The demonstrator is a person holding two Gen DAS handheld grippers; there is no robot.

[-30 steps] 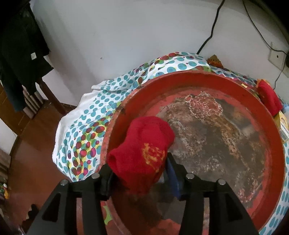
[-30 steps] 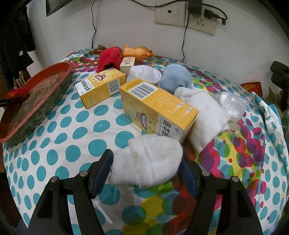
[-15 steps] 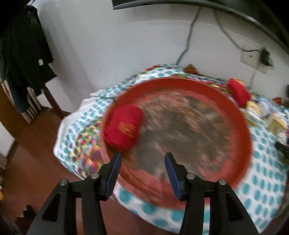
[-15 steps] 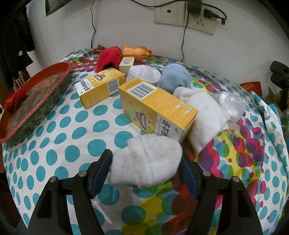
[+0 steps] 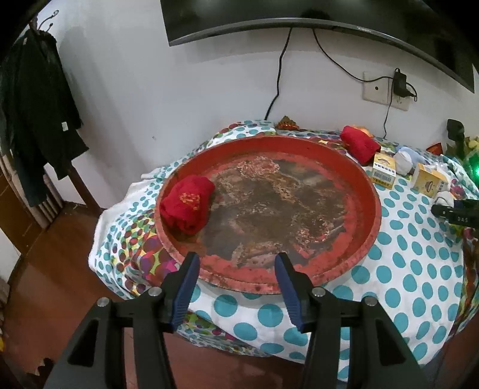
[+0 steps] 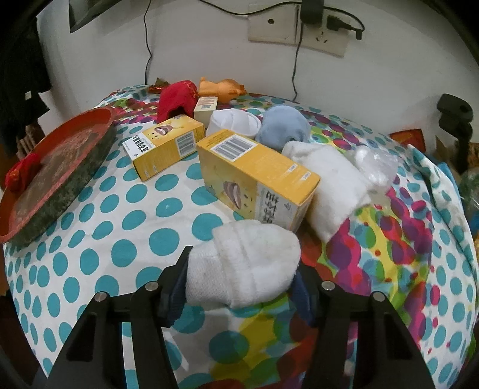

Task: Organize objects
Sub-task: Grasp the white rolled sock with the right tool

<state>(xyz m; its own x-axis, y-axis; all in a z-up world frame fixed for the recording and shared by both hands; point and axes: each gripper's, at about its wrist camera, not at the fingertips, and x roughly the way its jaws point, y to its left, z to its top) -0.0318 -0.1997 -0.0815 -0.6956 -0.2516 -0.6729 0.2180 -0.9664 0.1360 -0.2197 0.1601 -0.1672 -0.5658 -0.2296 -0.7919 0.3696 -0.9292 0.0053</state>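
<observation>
A rolled red sock [image 5: 187, 203] lies at the left inside a round red tray [image 5: 371, 197] on the polka-dot table. My left gripper [image 5: 236, 263] is open and empty, drawn back above the tray's near rim. My right gripper [image 6: 241, 269] is shut on a rolled white sock [image 6: 242, 263], just over the cloth. The tray [image 6: 74, 170] with the red sock [image 6: 21, 170] shows at the left of the right wrist view. Another red sock [image 6: 176, 98] lies at the back.
Two yellow boxes [image 6: 167, 143] [image 6: 257, 176], a small box [image 6: 205, 107], a white sock roll [image 6: 232, 124], a blue sock [image 6: 283, 127], a white cloth [image 6: 332, 176], a plastic bag [image 6: 374, 164] and an orange toy [image 6: 221, 88] crowd the table's far side. A wall with sockets [image 6: 296, 27] stands behind.
My left gripper opened, let go of the red sock in the tray and pulled back. My right gripper stays shut on the white sock, hardly moved.
</observation>
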